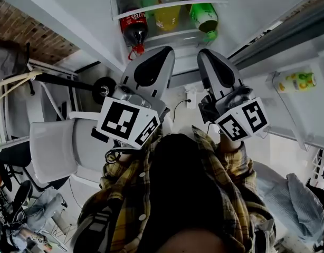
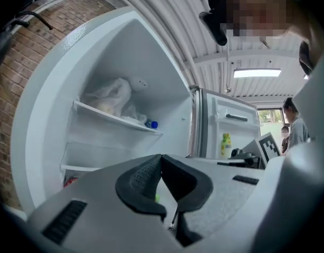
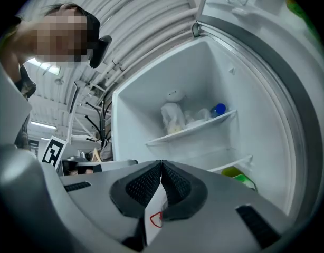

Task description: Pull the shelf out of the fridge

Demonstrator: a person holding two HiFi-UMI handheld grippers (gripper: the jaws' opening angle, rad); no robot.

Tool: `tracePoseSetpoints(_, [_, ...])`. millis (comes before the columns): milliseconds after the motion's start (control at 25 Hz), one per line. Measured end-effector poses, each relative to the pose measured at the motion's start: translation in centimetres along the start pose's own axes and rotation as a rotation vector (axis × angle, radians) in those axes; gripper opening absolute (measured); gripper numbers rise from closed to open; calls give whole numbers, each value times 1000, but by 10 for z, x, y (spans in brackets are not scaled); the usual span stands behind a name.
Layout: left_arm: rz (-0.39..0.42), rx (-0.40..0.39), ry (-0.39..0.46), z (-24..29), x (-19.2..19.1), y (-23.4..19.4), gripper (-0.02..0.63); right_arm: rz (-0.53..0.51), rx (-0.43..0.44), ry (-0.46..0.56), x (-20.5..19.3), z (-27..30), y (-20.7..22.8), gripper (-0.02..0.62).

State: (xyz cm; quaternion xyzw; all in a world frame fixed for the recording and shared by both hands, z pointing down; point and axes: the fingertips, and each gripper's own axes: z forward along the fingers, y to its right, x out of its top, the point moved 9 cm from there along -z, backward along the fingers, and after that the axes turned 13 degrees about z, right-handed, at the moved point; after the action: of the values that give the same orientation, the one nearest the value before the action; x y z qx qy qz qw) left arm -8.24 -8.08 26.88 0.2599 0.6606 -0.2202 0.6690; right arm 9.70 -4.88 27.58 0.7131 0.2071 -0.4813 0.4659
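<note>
Two hand-held grippers were raised toward the open fridge [image 2: 46,120], and neither touched it. Left gripper [image 2: 162,161]: pads pressed together, nothing between them. Right gripper [image 3: 161,166]: pads likewise closed tip to tip. A small white tag [image 3: 153,215] with a red outline sat in the slot below them, and it could not be told whether it was pinched or belonged to the tool. Upper shelf [image 3: 191,129]: white, level, seated in the cabinet, carrying a plastic bag [image 3: 171,116] and a blue-capped bottle [image 3: 219,109]. Lower shelf [image 3: 235,164]: also seated, with a green bottle [image 3: 241,178] just beneath it. The head view showed a cola bottle [image 1: 134,29] and a yellow bottle [image 1: 167,16] in that same compartment. Which shelf was meant could not be told. Step in hand, as judged: the approach, with the task barely begun. Handling notes: the jaws would need to part before reaching the front lip. Taking that lip with one gripper near each end should keep the shelf square in its runners. The pull should be straight and level, and slow on the loaded upper shelf, since a tilt would likely send bag and bottle sliding forward.
</note>
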Motion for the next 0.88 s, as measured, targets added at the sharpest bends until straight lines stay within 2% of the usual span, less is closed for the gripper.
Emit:
tracePoseSetpoints(400, [-20, 12, -41, 18, -13, -34, 3, 23, -14, -42, -6, 41, 20, 20])
tracePoseSetpoints(880, [-24, 151, -57, 51, -12, -30, 3, 49, 91, -120, 11, 72, 65, 20])
